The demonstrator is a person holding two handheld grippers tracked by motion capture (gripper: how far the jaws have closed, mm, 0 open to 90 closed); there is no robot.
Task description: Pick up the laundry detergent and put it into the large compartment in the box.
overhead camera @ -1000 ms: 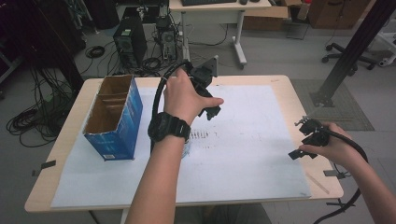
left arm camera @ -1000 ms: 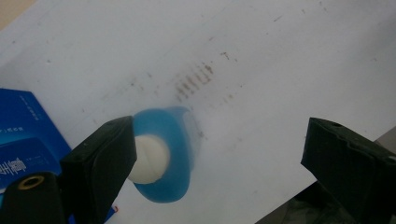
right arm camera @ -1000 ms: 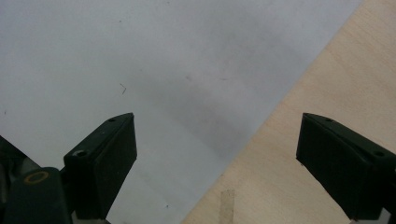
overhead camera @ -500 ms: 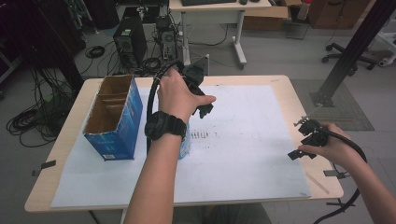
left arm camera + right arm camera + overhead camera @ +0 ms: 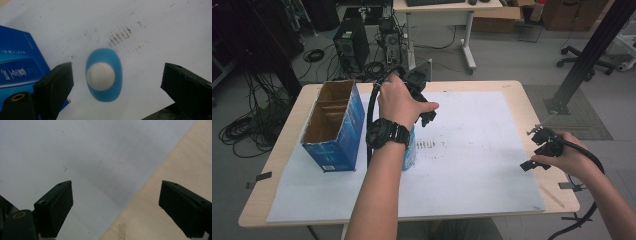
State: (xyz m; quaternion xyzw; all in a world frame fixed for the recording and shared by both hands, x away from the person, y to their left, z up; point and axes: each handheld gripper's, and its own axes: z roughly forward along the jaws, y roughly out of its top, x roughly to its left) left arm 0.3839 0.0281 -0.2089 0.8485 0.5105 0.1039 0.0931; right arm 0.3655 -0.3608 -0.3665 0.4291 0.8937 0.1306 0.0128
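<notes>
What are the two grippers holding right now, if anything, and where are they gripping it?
Nothing is held. The left gripper is open above the blue bottle, jaws clear of it either side. The right gripper is open over the paper's edge.

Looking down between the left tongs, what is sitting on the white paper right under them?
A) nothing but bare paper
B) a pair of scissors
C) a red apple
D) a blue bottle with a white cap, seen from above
D: the left gripper view looks straight down on a blue bottle with a round white cap, standing on the paper between the open left tongs.
</notes>
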